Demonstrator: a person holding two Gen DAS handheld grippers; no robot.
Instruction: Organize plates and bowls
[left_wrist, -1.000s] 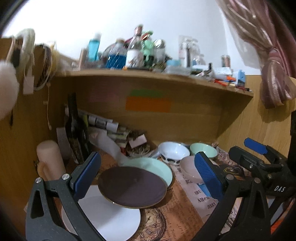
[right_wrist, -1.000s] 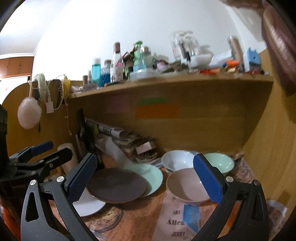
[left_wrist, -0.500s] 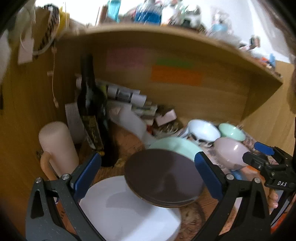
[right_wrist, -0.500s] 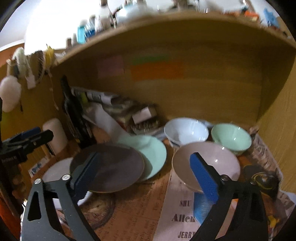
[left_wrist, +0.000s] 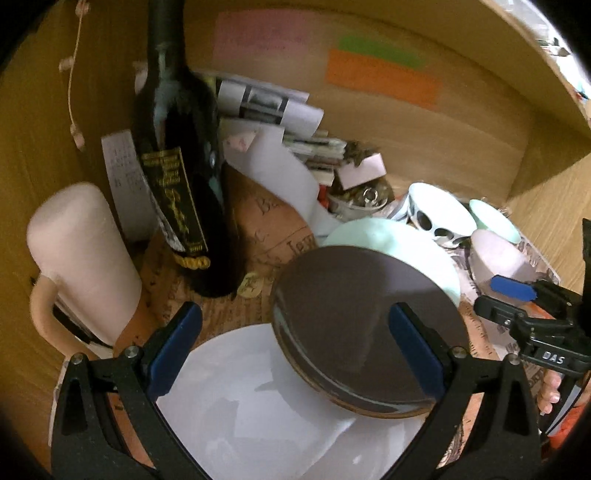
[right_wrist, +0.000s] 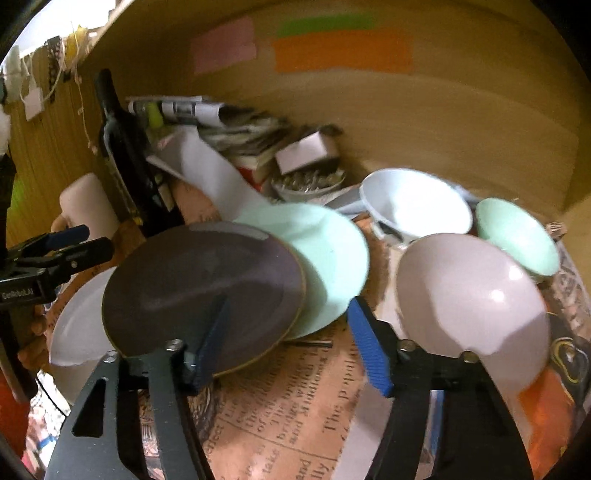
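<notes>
1. Two hand-held claws lean down over a crowded tabletop (right_wrist: 280, 424) covered in printed paper, where three plates overlap: a dark plate (left_wrist: 362, 325) lies on top, a white plate (left_wrist: 258, 406) under its near left edge, a mint plate (right_wrist: 325, 258) under its far right edge.

2. The left claw (left_wrist: 295, 350) is spread wide, its blue pads on either side of the dark plate's near half and pinching nothing.

3. The right claw (right_wrist: 291, 343) is closing; its left pad overlaps the dark plate's near rim, and blur leaves it unclear whether that pad touches the rim.

4. Three bowls sit to the right: a pale pink bowl (right_wrist: 469, 295) nearest, a white bowl (right_wrist: 417, 206) and a mint bowl (right_wrist: 517, 232) behind it.

5. To lift the dark plate well, a pad likely needs to slip under its raised rim and pinch squarely, so the plates beneath do not drag.

6. Room is tight: a dark bottle (left_wrist: 177, 155) and a pale mug (left_wrist: 81, 266) crowd the left, papers (left_wrist: 273, 110) the back, wooden walls the sides. The clearest path looks to be up and towards the camera.
</notes>
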